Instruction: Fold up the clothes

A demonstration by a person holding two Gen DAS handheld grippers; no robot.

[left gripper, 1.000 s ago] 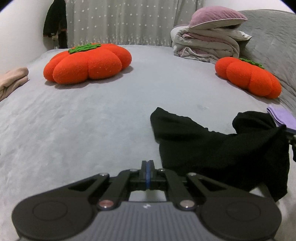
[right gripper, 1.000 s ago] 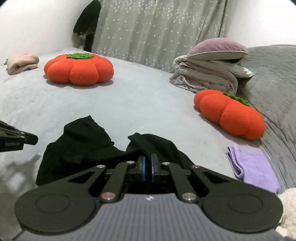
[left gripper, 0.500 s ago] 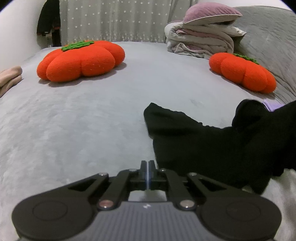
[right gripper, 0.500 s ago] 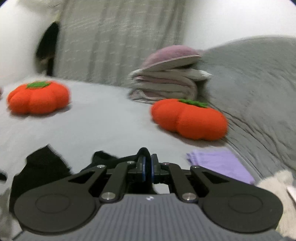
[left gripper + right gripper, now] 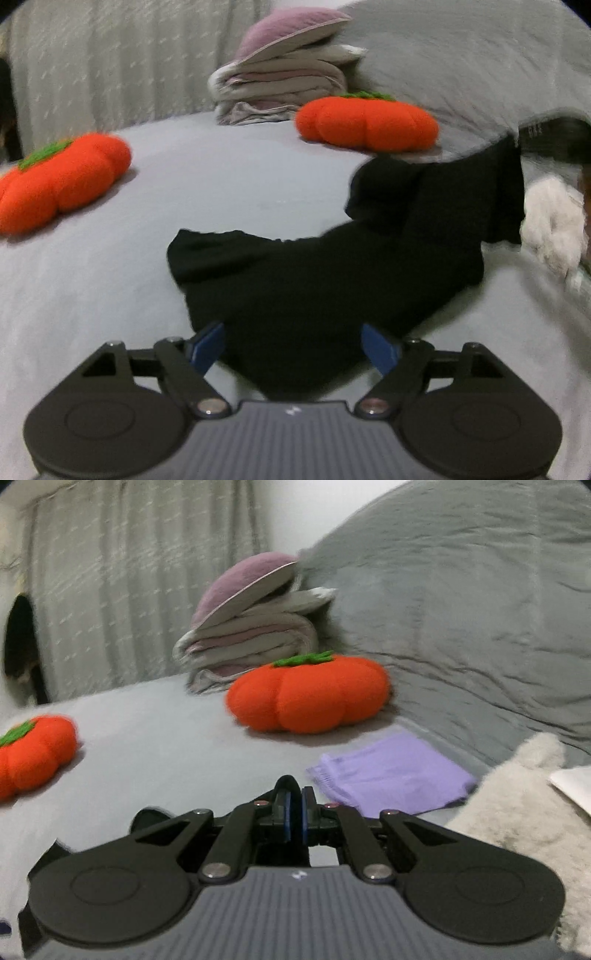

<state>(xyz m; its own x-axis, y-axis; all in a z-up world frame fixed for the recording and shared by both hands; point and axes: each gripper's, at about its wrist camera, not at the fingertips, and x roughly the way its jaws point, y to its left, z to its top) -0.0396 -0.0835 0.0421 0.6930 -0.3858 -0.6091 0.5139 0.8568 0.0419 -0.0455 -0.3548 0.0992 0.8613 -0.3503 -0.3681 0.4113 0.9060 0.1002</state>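
A black garment (image 5: 314, 288) lies crumpled on the grey bed (image 5: 221, 192) in the left wrist view. Its near end sits between the blue pads of my left gripper (image 5: 293, 345), whose jaws are opening wide and do not press on the cloth. The garment's far end rises to the upper right, where my right gripper (image 5: 546, 136) shows as a blur holding it up. In the right wrist view my right gripper (image 5: 294, 805) is shut, with a loop of the black garment (image 5: 286, 781) pinched between its pads.
Two orange pumpkin cushions (image 5: 62, 181) (image 5: 365, 122) lie on the bed. Folded bedding topped by a purple pillow (image 5: 251, 638) sits at the back. A folded lilac cloth (image 5: 391, 771) and a white fluffy item (image 5: 517, 805) lie to the right, below a grey quilt (image 5: 461, 609).
My left jaws went from shut to wide open, and that view swung right over the garment. My right gripper carried its end of the garment up and to the right.
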